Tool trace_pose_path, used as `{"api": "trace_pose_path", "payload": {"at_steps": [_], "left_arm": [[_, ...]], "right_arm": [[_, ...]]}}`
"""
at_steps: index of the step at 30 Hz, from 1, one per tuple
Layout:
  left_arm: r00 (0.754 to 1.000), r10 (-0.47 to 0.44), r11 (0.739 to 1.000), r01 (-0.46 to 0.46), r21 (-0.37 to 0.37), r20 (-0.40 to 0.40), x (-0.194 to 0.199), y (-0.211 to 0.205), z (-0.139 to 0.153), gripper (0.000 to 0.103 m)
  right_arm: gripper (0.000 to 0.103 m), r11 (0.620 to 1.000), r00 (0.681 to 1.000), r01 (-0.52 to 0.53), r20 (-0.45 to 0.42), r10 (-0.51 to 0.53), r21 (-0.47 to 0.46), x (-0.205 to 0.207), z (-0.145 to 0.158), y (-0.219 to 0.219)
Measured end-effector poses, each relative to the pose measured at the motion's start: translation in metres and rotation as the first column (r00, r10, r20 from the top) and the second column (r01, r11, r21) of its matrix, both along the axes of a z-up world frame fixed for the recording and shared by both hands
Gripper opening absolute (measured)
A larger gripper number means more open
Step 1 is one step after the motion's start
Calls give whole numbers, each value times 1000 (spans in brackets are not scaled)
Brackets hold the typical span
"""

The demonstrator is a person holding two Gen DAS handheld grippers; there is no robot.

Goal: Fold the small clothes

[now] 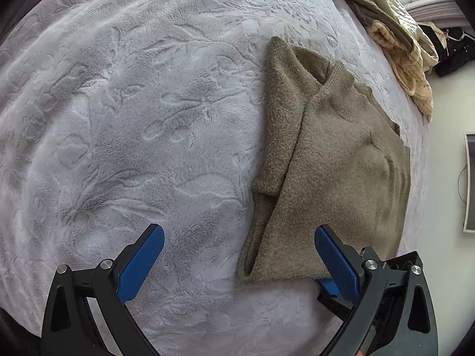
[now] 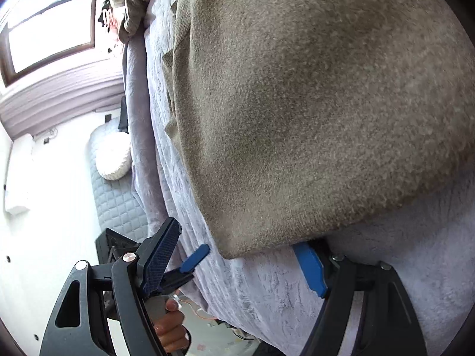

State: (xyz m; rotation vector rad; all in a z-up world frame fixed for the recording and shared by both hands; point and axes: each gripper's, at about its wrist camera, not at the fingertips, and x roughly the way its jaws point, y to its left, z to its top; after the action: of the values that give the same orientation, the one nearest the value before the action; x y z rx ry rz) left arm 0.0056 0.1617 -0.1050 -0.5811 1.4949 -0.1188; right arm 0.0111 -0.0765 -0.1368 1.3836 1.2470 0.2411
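Observation:
An olive-brown knitted sweater (image 1: 335,154) lies partly folded on a pale grey fleece blanket (image 1: 133,118), one sleeve laid across its left side. My left gripper (image 1: 239,234) is open just above the sweater's near hem, and the lower left corner of the hem sits between its blue fingers (image 1: 142,264). In the right wrist view the sweater (image 2: 311,103) fills the frame. My right gripper (image 2: 237,237) is open at the sweater's near corner. The tip of its right finger (image 2: 310,267) sits under the hem. Nothing is pinched. Part of the right gripper (image 1: 403,264) shows behind my left one.
A heap of beige and cream clothes (image 1: 400,44) lies at the far right edge of the bed. Past the bed edge (image 2: 139,118) are a window (image 2: 50,23), a quilted grey mat with a white cushion (image 2: 109,160), and a hand (image 2: 169,326) on the other gripper's handle.

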Motion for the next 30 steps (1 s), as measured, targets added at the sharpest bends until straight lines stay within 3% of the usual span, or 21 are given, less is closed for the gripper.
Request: {"api": "trace_pose_path", "payload": {"at_steps": [1, 2, 3, 5, 8, 12, 16, 19, 21, 24, 27, 30], "left_arm": [[1000, 0, 1000, 0, -11, 1, 4, -1, -1, 101], [1000, 0, 1000, 0, -26, 5, 4, 0, -1, 101], [1000, -1, 999, 2, -43, 8, 6, 1, -2, 101], [1000, -11, 996, 12, -90, 7, 13, 1, -4, 101], [999, -34, 977, 32, -209, -3, 26, -3, -10, 101], [999, -47, 935, 49, -351, 13, 55, -14, -20, 101], [996, -81, 899, 82, -430, 20, 84, -35, -27, 101], [989, -142, 912, 149, -382, 45, 97, -61, -26, 101], [980, -189, 936, 199, -291, 63, 99, -76, -22, 101], [968, -241, 949, 250, -190, 72, 98, -89, -20, 101], [948, -308, 946, 314, -76, 76, 94, -102, -19, 97], [928, -366, 931, 364, 39, 66, 92, -114, -17, 85]], "right_arm": [[74, 999, 999, 32, -7, -32, 30, 0, -3, 0], [57, 996, 998, 59, -15, -58, 69, 1, -8, 0], [32, 991, 996, 83, -23, -81, 109, 2, -11, 1], [9, 982, 994, 109, -7, -109, 151, 3, -10, 0], [9, 977, 991, 90, 78, -107, 193, 15, 10, -2], [9, 988, 983, 3, 180, -31, 153, 29, 42, -6], [9, 992, 980, -65, 192, 43, 110, 35, 47, 1], [9, 989, 982, -133, 140, 123, 60, 34, 35, 3], [9, 980, 977, -199, 78, 198, 12, 29, 26, 9], [13, 946, 948, -318, -7, 318, -57, 19, 25, 13], [13, 900, 918, -392, -23, 395, -189, 19, 43, 7], [13, 857, 921, -368, -15, 389, -361, 34, 63, -17]]}}
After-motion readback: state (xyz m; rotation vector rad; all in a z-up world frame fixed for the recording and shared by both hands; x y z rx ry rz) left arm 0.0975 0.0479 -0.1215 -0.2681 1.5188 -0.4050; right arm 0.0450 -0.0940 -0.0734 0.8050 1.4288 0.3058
